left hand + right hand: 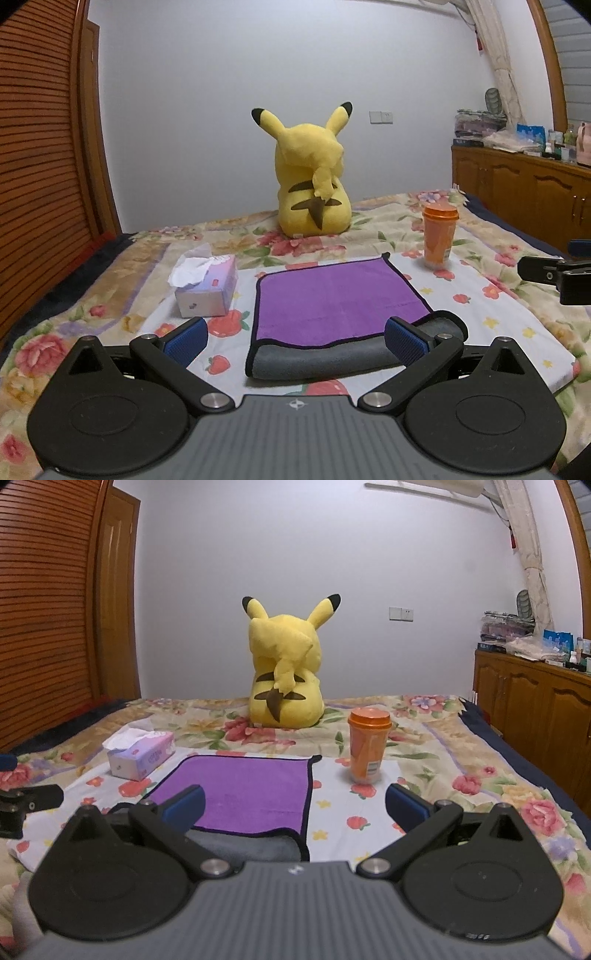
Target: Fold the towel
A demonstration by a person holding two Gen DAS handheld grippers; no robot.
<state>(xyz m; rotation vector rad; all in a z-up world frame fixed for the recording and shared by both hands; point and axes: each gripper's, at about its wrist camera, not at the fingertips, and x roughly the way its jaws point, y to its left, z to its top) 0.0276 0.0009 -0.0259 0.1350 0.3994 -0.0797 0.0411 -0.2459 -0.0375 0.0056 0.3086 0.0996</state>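
Both my grippers, left [295,338] and right [294,805], hang released. Towel [338,295] lies on bed, near hem curled. Cup [368,751] at 2 o'clock could topple if my sweep runs wide.

plush toy [312,177] | tissue box [207,290] | orange cup [439,236] | cabinet [524,192]

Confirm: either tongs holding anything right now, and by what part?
Nothing held. Left tongs and right tongs are both open, above the near edge of the towel, with no cloth between the pads.
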